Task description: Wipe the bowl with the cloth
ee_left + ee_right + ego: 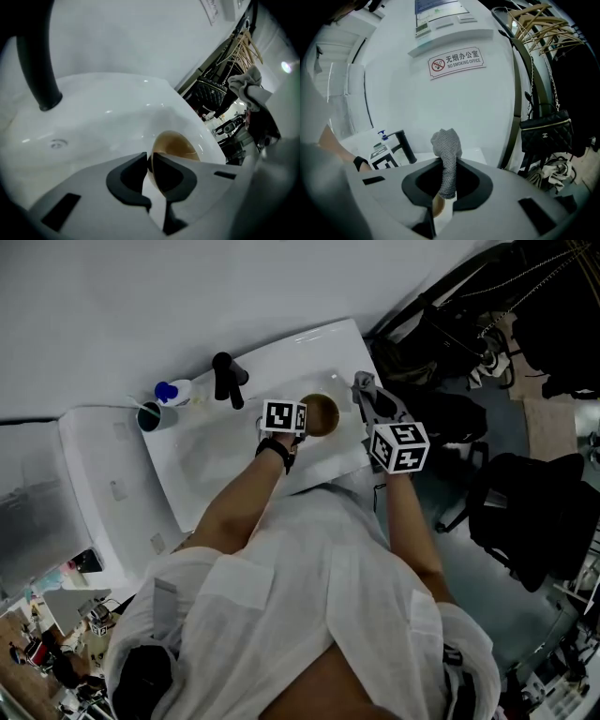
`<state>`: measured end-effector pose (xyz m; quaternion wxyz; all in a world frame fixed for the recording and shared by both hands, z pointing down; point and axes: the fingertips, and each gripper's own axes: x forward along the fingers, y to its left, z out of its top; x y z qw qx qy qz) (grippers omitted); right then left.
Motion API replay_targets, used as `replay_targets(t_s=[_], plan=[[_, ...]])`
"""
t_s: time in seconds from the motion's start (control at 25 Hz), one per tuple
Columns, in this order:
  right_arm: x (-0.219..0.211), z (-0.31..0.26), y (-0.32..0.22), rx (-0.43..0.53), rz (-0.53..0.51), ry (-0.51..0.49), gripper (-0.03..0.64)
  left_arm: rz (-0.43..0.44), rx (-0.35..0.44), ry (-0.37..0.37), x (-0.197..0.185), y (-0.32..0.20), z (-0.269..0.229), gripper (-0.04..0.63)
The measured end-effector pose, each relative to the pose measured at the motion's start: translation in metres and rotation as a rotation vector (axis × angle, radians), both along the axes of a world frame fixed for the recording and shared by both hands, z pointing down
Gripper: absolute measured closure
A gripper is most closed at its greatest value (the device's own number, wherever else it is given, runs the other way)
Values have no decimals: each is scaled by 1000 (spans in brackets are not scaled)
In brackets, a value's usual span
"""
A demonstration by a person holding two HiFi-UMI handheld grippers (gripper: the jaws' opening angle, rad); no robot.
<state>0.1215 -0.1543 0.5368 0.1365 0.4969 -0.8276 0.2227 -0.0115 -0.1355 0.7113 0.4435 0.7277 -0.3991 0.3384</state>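
In the head view a brown bowl (322,413) sits in the white sink basin (220,446) near its right end. My left gripper (303,422) reaches to it. The left gripper view shows the left gripper (150,163) with its dark pads pinching the bowl's (178,144) near rim. To the right, my right gripper (375,407) is held above the basin's right edge, apart from the bowl. It is shut on a grey knitted cloth (446,147), which sticks up between the pads of the right gripper (448,182). The cloth (364,384) shows at the gripper's tip.
A black faucet (228,379) stands at the basin's back, with a blue-topped soap bottle (173,391) and a cup (154,416) to its left. The drain (57,143) lies mid-basin. A black handbag (546,132), hangers and a dark chair (525,512) crowd the right side.
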Motion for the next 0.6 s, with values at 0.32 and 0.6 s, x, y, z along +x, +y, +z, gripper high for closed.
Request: replay_targets(t_s=[0.32, 0.6], plan=[[0, 3, 3, -3, -15, 10, 560, 48, -147, 22, 3, 47, 42, 538], [-2, 2, 2, 0, -21, 8, 560, 113, -142, 39, 5, 52, 42, 384]])
